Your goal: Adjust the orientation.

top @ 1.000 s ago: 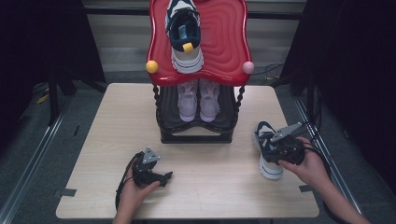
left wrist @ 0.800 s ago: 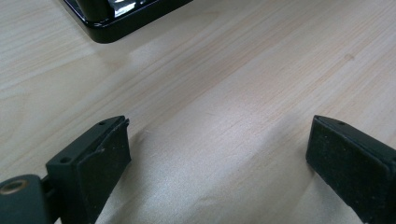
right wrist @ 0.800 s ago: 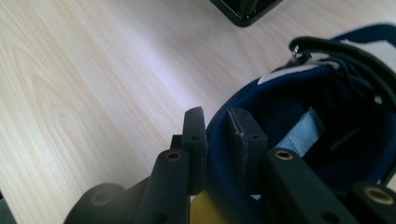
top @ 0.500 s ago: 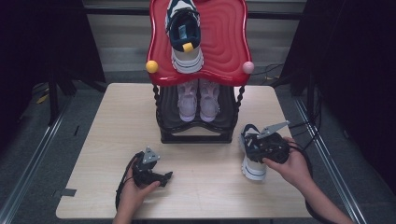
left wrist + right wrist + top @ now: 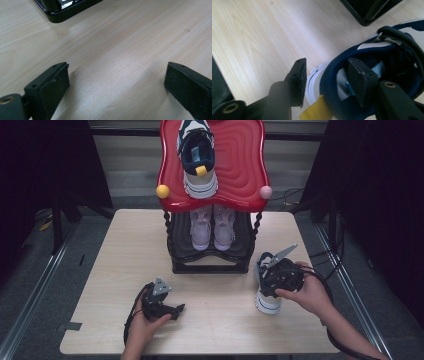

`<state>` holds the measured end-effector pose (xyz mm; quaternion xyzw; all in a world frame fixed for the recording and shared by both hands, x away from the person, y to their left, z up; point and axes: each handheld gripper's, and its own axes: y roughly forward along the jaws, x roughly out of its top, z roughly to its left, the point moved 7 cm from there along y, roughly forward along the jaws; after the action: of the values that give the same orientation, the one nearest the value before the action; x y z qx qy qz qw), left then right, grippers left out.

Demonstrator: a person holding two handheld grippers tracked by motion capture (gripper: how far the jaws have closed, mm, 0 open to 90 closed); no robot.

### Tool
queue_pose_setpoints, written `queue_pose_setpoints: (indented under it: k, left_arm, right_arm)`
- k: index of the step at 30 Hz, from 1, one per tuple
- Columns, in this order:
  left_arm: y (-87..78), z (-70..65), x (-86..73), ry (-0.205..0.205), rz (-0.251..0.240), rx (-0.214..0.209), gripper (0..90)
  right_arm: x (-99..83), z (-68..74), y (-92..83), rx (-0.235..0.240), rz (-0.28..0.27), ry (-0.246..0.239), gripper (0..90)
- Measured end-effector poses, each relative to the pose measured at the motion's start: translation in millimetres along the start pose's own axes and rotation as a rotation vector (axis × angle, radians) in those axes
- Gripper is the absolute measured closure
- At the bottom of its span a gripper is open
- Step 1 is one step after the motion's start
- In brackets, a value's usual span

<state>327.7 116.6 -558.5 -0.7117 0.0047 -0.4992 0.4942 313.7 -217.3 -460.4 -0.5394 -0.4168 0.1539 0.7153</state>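
A navy and white shoe (image 5: 265, 303) with a yellow heel tab stands on the table to the right of the rack's base. My right gripper (image 5: 274, 276) is over its heel end. In the right gripper view, the right gripper (image 5: 327, 63) straddles the shoe's heel collar (image 5: 329, 75): one jaw is outside the heel with a small gap, the other inside the opening. Its jaws have just been opening, with the collar still between them. My left gripper (image 5: 176, 309) rests low on the table at the front left, and the left gripper (image 5: 116, 82) is open over bare wood.
A black shoe rack (image 5: 210, 265) with a red wavy top (image 5: 240, 170) stands at the table's middle back. A matching navy shoe (image 5: 198, 160) lies on the top, and a pale lilac pair (image 5: 212, 227) sits on the lower shelf. Cables trail at the right edge.
The right hand carried the navy shoe leftward toward the rack and set it on the table. Its jaws now stand apart around the heel. The left hand has stayed still.
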Motion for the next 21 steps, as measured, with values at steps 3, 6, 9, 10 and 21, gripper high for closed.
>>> queue_pose_setpoints:
  k: [3,6,9,10,21]
  left_arm:
    - [0.0,0.0,0.0,0.000,0.000,0.000,5.4]
    - [0.0,0.0,0.0,-0.001,0.000,0.001,5.4]
    - [0.0,0.0,0.0,-0.001,0.000,0.000,5.4]
    - [0.0,0.0,0.0,-0.001,0.000,0.000,5.4]
    - [0.0,0.0,0.0,0.000,-0.001,0.001,5.4]
  right_arm:
    - [-1.9,3.2,-1.9,0.027,0.052,-0.031,44.1]
    - [-5.5,3.2,-1.4,0.023,0.117,-0.094,43.3]
    - [-8.4,5.6,1.1,0.032,0.179,-0.132,43.3]
    - [-9.3,6.8,1.7,0.030,0.203,-0.139,43.6]
    - [-9.4,-1.8,11.6,0.032,0.359,-0.297,52.4]
